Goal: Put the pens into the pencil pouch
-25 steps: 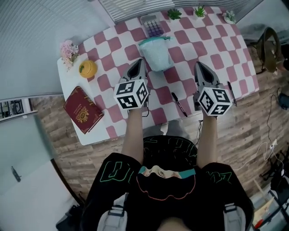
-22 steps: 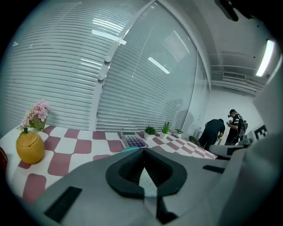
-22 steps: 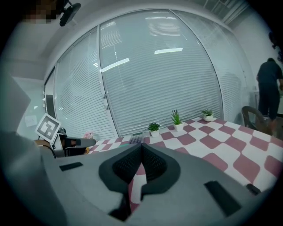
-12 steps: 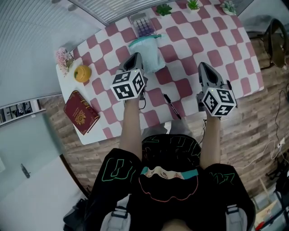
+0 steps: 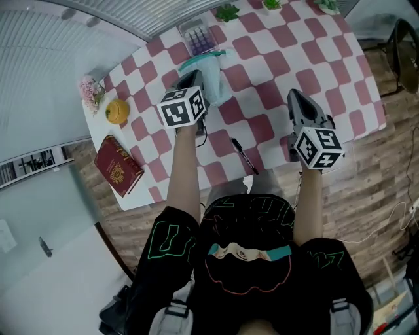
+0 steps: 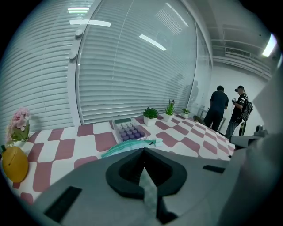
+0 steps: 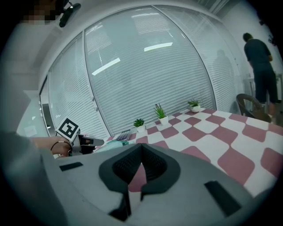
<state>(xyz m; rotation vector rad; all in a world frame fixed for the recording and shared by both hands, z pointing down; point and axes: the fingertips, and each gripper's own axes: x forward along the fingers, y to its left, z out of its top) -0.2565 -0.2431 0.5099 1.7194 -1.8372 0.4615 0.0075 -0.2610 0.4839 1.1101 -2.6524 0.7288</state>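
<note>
A pale teal pencil pouch (image 5: 215, 70) lies on the pink-and-white checked table (image 5: 275, 62). My left gripper (image 5: 195, 76) is shut and empty, its tips against the pouch's left side. In the left gripper view the pouch's teal zipper edge (image 6: 128, 147) shows just beyond the closed left gripper (image 6: 143, 152). A black pen (image 5: 243, 156) lies near the table's front edge, between my two arms. My right gripper (image 5: 294, 95) hovers shut and empty over the table's right part, apart from the pen. The right gripper (image 7: 140, 148) sees checks ahead and the left gripper's marker cube (image 7: 68, 128) at left.
A red book (image 5: 118, 165), a yellow round object (image 5: 117, 111) and pink flowers (image 5: 91, 88) sit at the table's left end. A purple-buttoned tray (image 5: 200, 38) lies behind the pouch, small potted plants (image 5: 227, 12) along the far edge. Two people (image 6: 219, 112) stand far off.
My left gripper has gone forward and down to the pouch's side. The right gripper has sunk a little over the table's right part. Both stayed shut.
</note>
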